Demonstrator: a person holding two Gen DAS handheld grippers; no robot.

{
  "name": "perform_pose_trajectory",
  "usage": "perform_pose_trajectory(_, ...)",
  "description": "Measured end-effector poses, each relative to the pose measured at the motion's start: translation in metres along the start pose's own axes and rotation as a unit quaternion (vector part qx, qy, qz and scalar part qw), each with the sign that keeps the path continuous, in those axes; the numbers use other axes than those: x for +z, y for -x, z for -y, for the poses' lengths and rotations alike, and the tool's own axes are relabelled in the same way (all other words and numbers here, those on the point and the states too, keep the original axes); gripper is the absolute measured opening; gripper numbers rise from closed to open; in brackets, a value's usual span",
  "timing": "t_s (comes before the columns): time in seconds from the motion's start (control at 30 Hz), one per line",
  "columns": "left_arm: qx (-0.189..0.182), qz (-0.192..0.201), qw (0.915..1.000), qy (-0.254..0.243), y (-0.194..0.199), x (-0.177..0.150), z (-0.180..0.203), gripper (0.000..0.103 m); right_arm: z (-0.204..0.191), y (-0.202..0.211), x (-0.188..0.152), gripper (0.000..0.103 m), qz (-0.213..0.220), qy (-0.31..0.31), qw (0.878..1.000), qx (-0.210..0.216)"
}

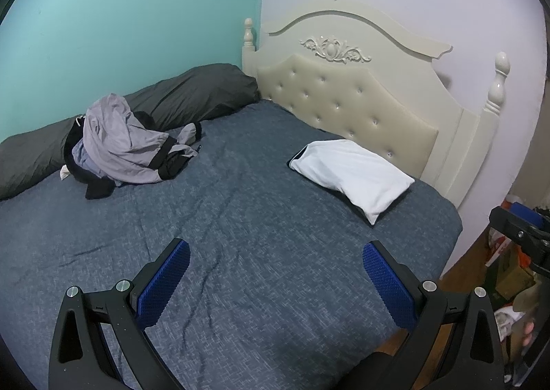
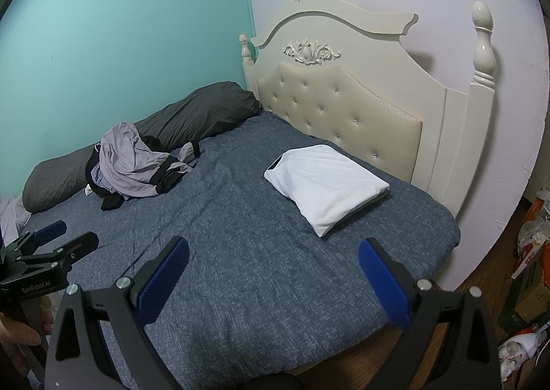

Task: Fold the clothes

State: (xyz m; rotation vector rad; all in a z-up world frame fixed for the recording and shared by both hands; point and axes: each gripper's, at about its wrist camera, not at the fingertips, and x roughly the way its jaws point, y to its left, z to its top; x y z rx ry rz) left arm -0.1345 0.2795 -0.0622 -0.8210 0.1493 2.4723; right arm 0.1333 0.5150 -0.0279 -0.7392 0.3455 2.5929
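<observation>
The bed [image 1: 261,218] fills the corner; beyond it the clothes heap [image 1: 127,145] waits unfolded, so my left gripper [image 1: 275,273] and right gripper [image 2: 273,269] hover released, jaws empty.

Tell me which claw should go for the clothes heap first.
Left, probably. The clothes heap lies on the bed's far left by the grey bolster; the left claw, open and empty, hangs on that side, the right claw nearer the white pillow.

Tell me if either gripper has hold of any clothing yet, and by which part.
Nothing is held. The left gripper and the right gripper are both open over the bed, and the pile of clothes lies untouched by the far wall.
</observation>
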Motion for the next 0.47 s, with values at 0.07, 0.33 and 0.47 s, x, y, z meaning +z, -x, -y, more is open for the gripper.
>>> perform_pose_trajectory(0.07,0.001,0.000,1.0000,0.000,0.0001,-0.0005,-0.0003,0.103,0.0001,0.0001,0.0003,0.100,0.000,0.000,1.000,0.000)
perform_pose_trajectory(0.33,-0.006,-0.002,1.0000,-0.002,-0.0004,-0.0005,0.0015,0.103,0.0001,0.0008,0.0001,0.100,0.000,-0.001,1.000,0.000)
perform_pose_trajectory(0.47,-0.006,-0.002,1.0000,0.000,-0.0009,-0.0011,0.0014,0.103,0.0015,0.0010,0.0002,0.100,0.000,-0.002,1.000,0.000)
